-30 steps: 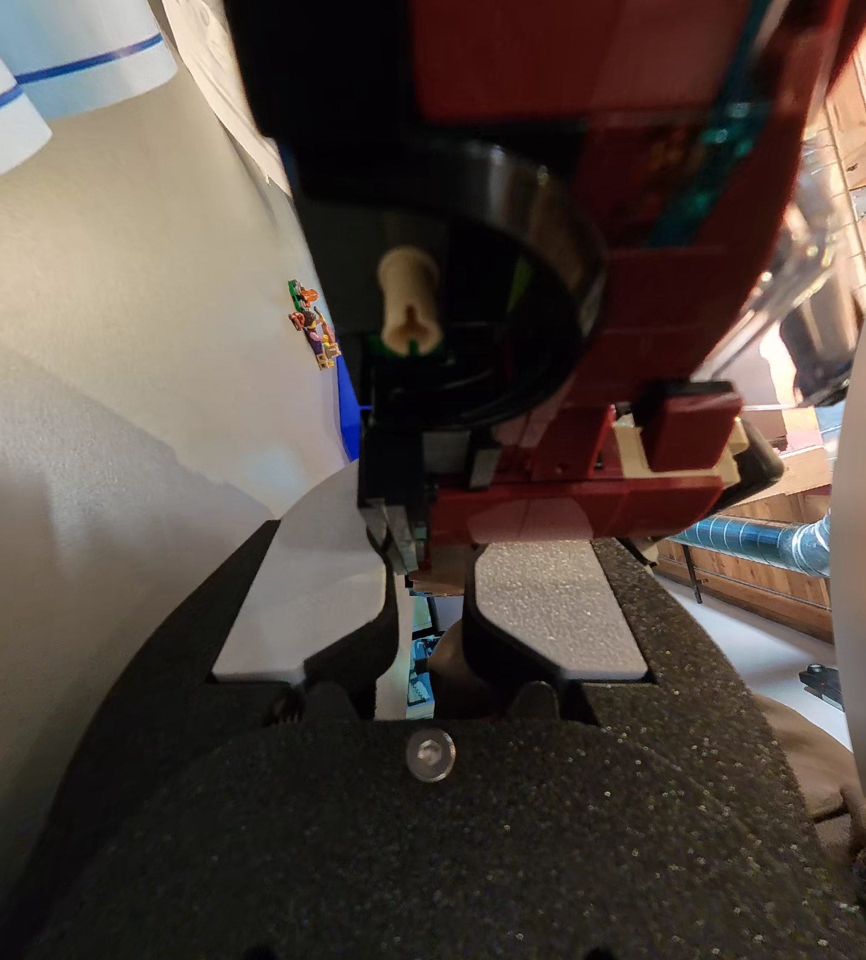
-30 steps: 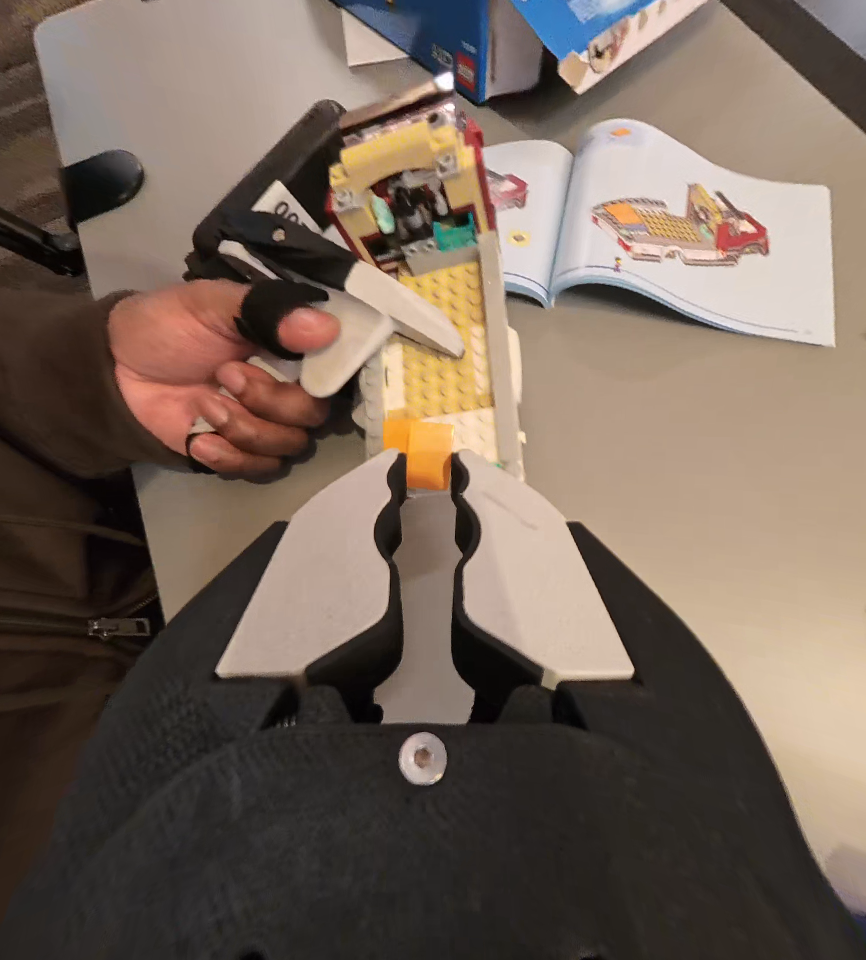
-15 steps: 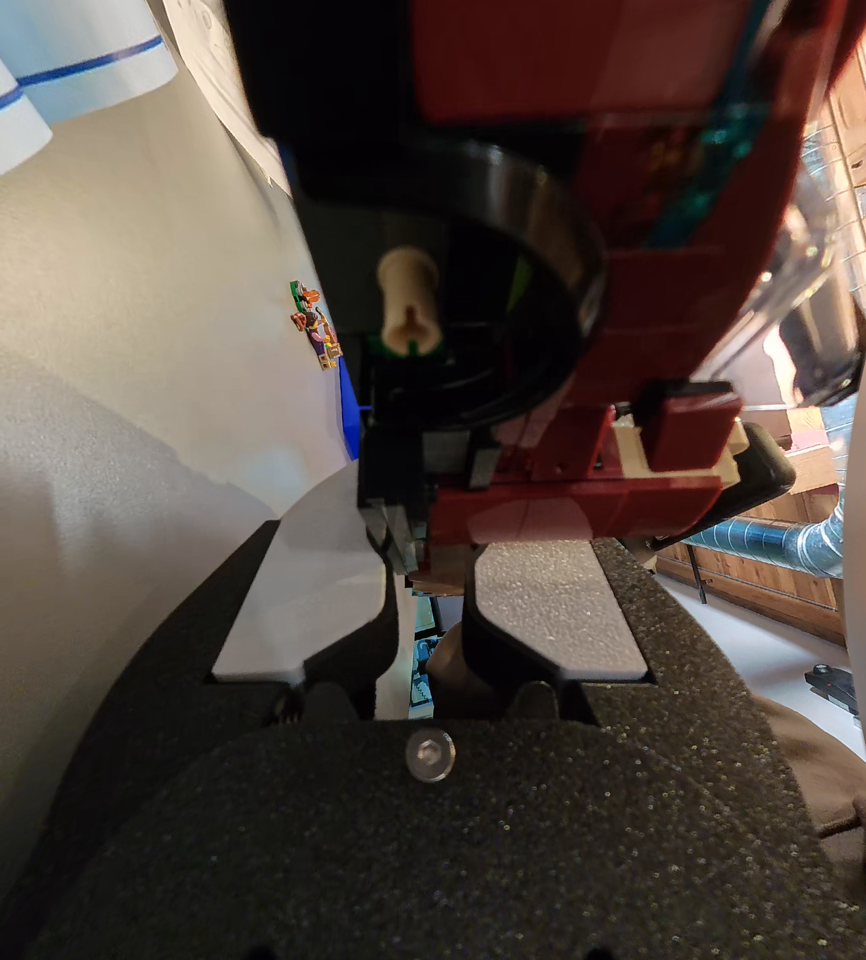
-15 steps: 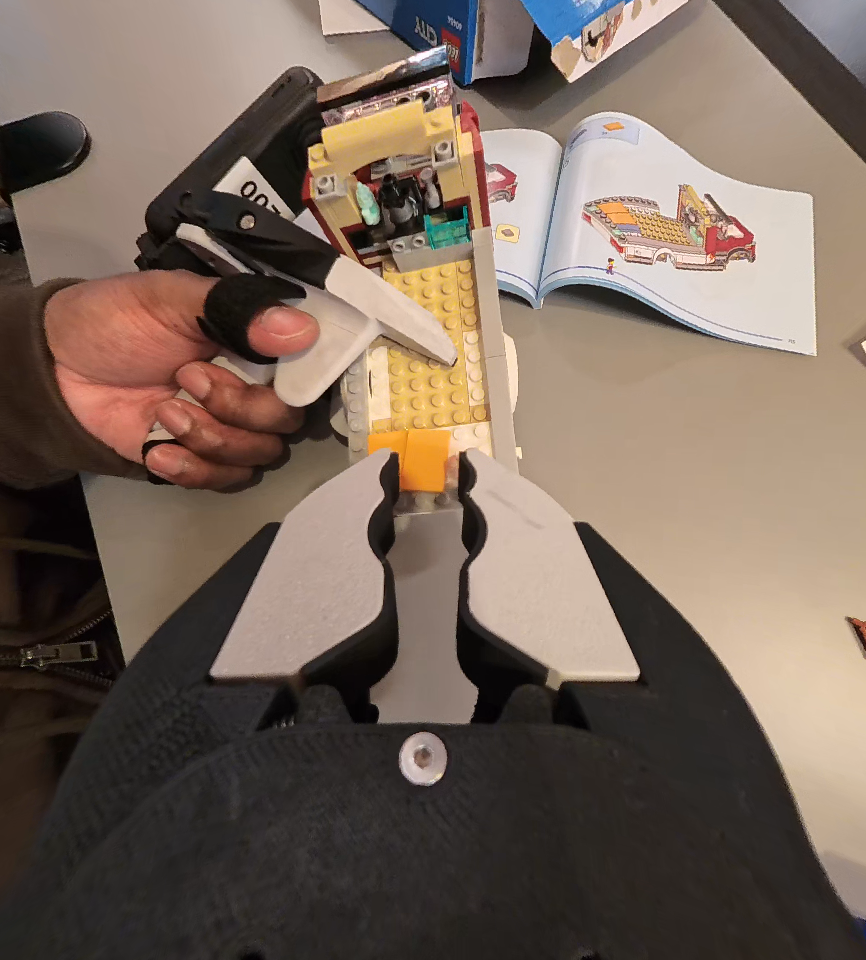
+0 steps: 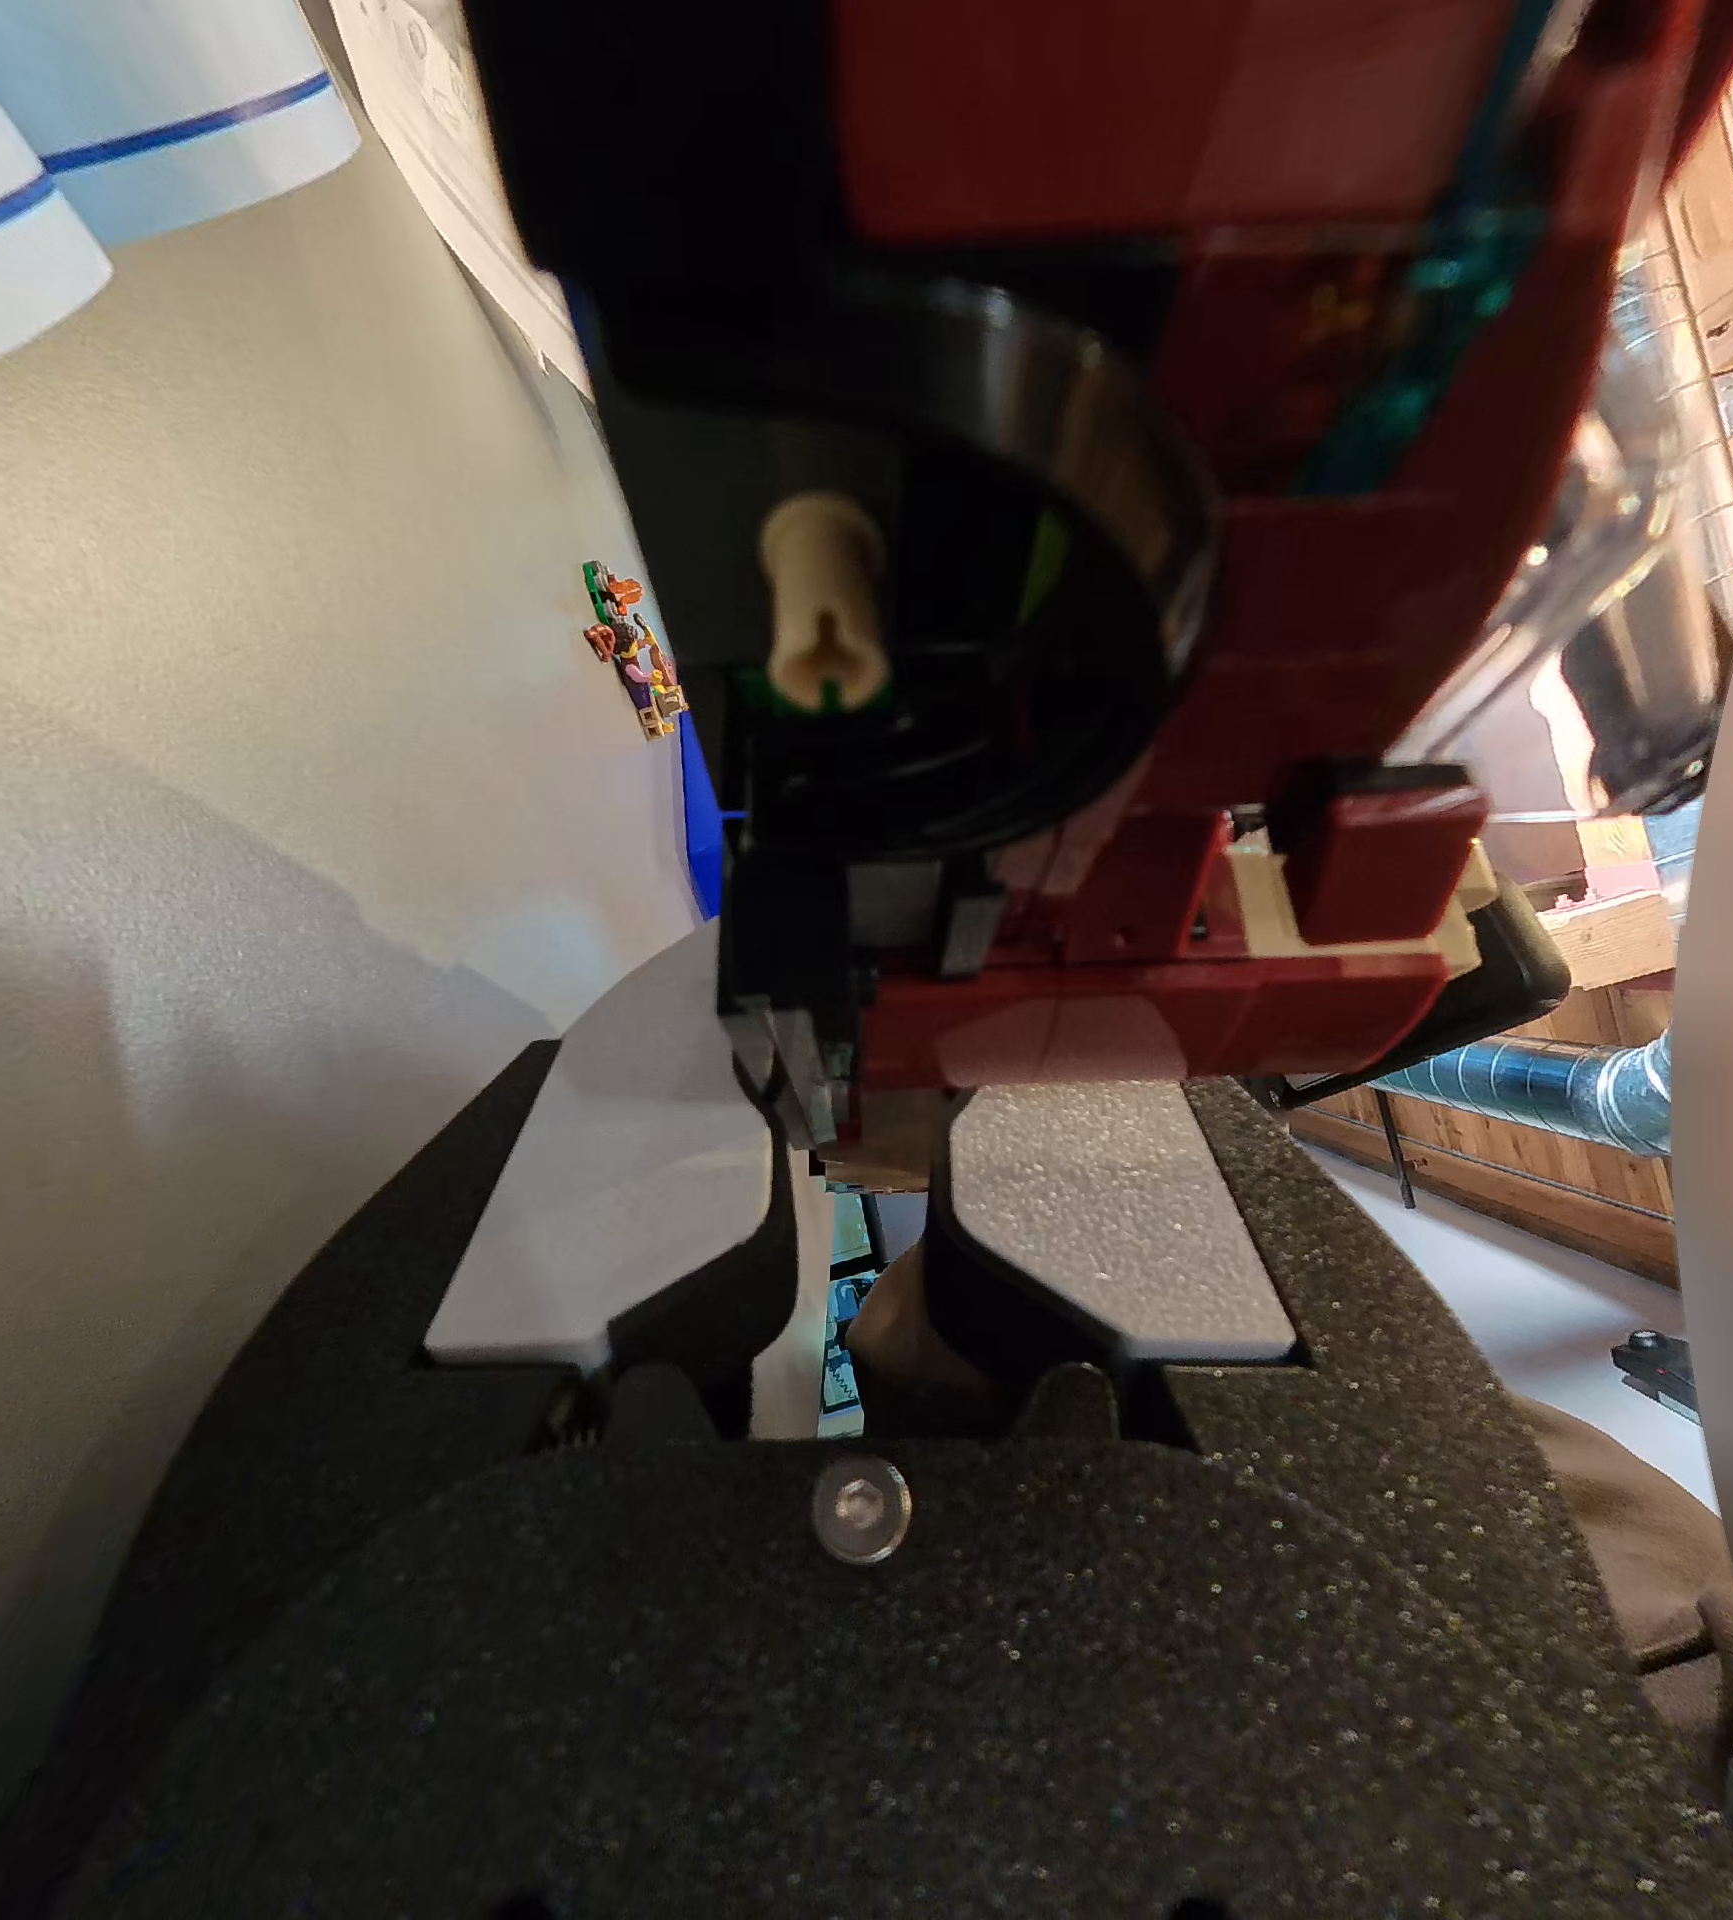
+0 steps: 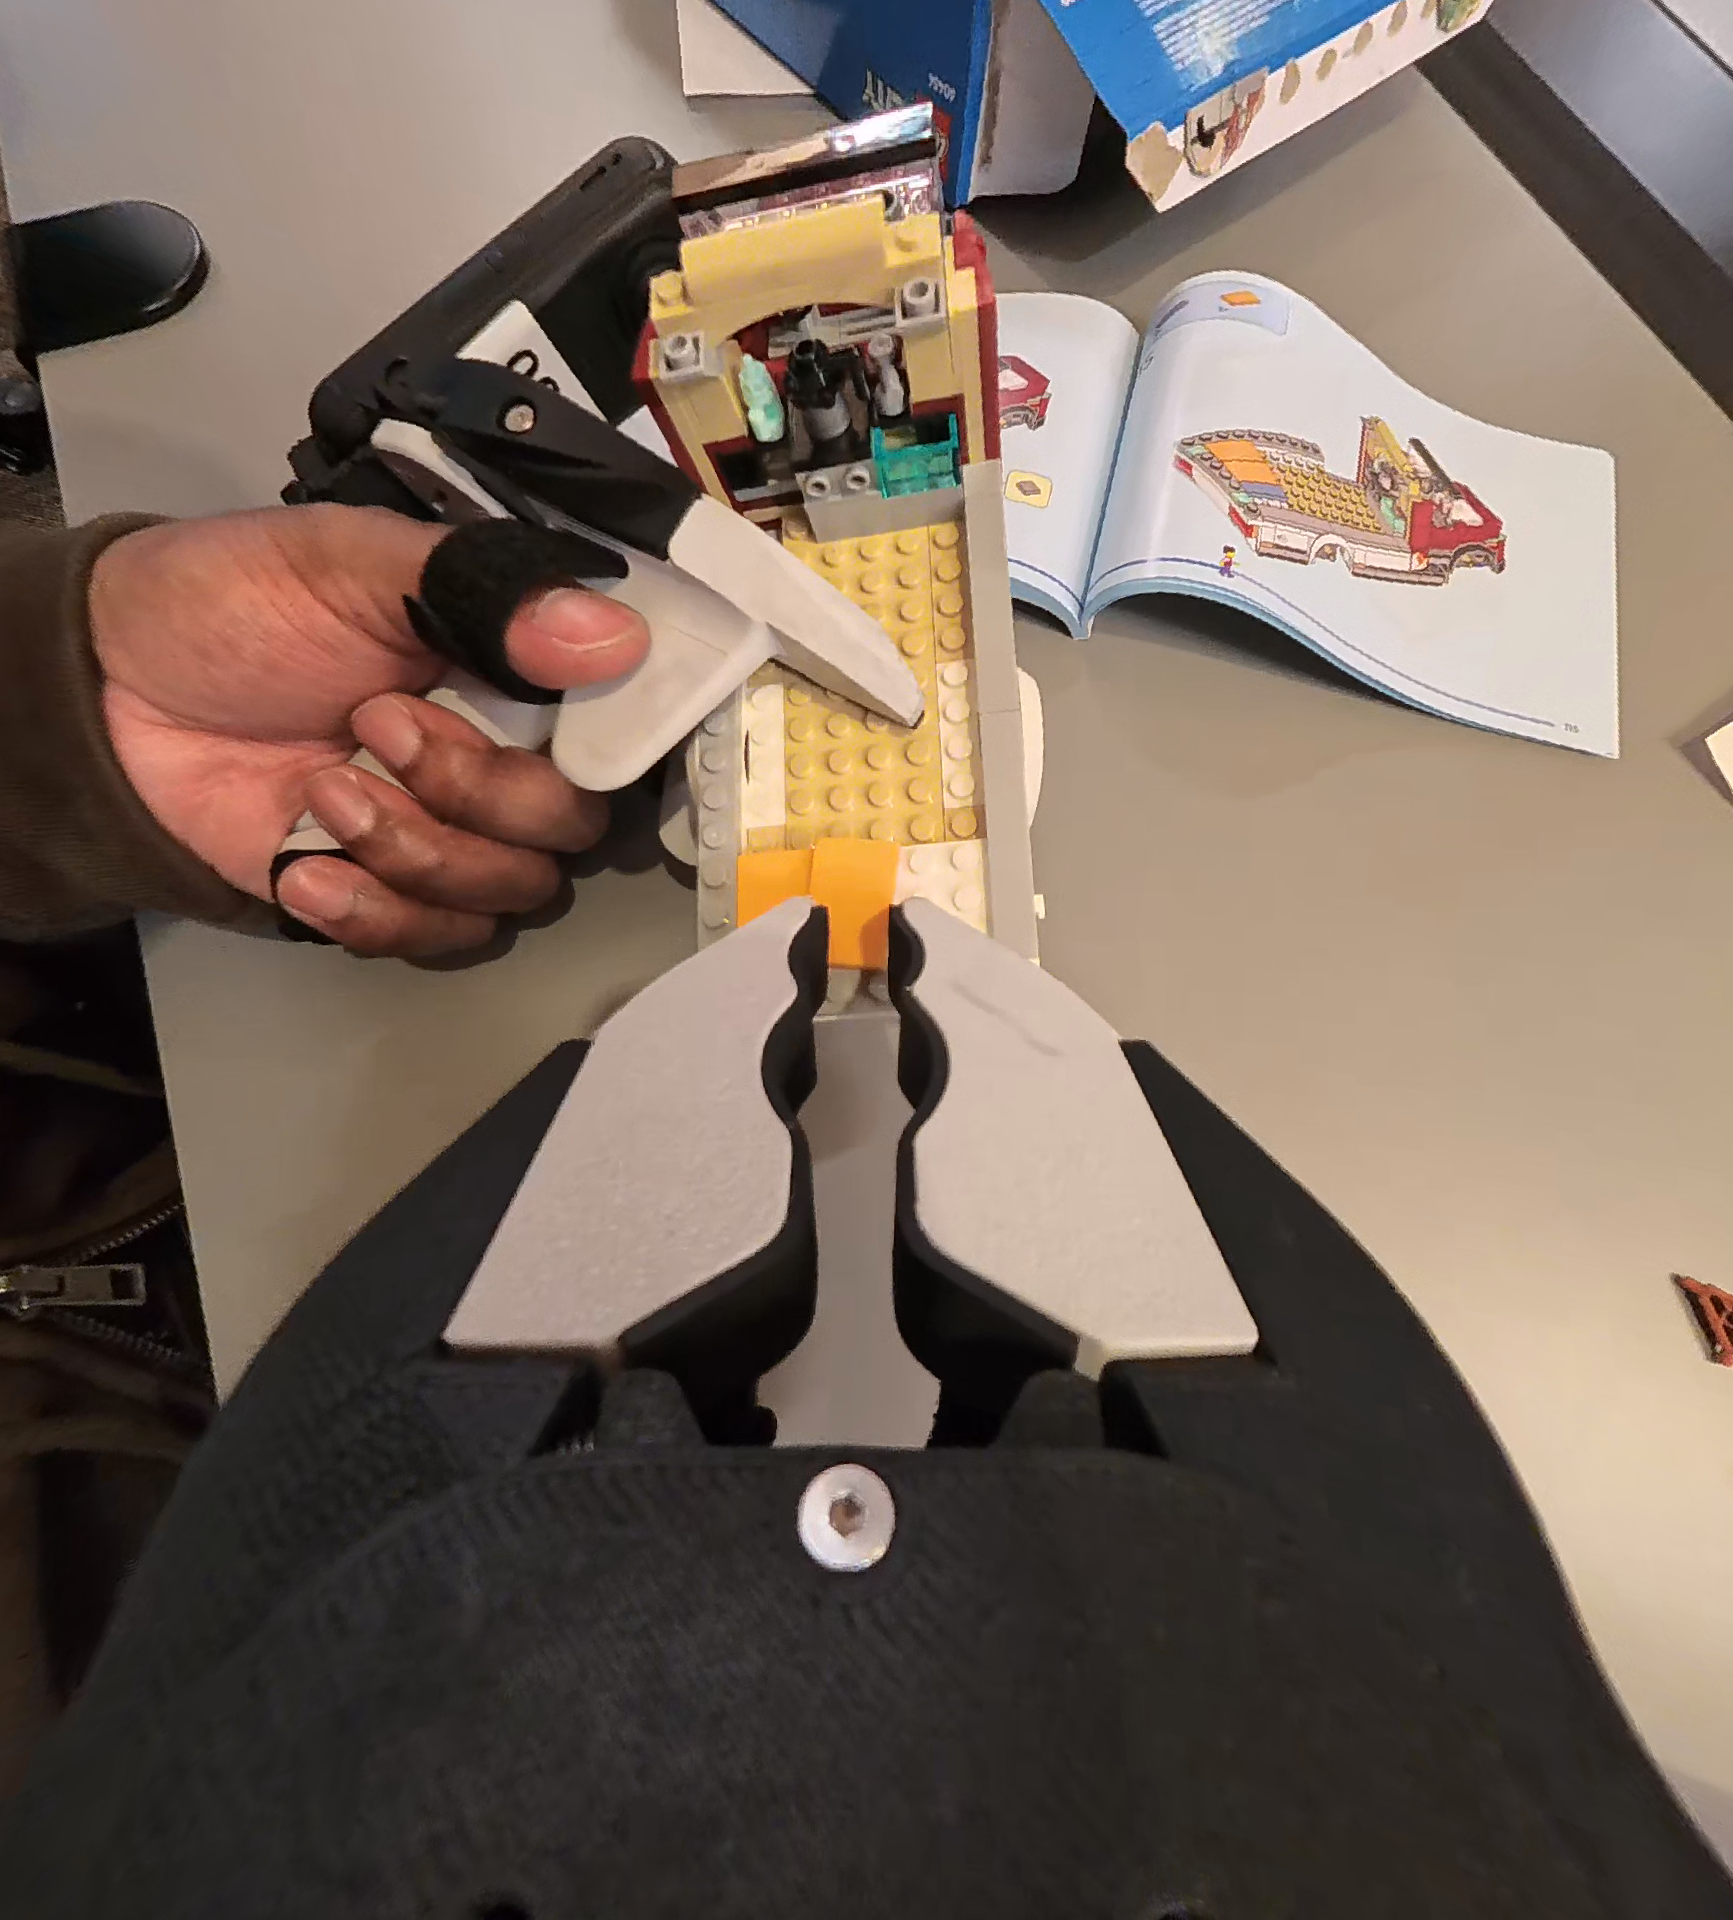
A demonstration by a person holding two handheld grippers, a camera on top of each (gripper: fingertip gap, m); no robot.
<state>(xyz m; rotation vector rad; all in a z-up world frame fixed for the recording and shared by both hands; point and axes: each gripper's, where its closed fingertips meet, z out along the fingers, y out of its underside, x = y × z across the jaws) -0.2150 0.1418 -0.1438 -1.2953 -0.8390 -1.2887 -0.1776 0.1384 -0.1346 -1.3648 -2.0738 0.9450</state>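
Observation:
A toy brick vehicle with a tan studded floor and a dark red cab is held over the grey table. My left gripper, held by a hand, is shut on the vehicle's left side. In the left wrist view it clamps the vehicle's dark red lower edge under the black wheel arch. My right gripper is at the vehicle's near end. Its jaws are narrowly apart and its fingertips overlap the near edges of an orange tile that sits on the floor. The tile is wider than the gap, so it is not clamped.
An open instruction booklet lies to the right of the vehicle. Blue boxes stand at the back. A small reddish-brown piece lies at the right. A small figure lies on the table in the left wrist view. The left gripper's tips are roughly 5 cm from the right gripper's. The small reddish-brown piece is about 25 cm from both grippers' fingertips.
My right gripper held the orange piece at the vehicle's near end, then opened and left it on the floor. Its jaws have now narrowed over it. The left grasp is unchanged.

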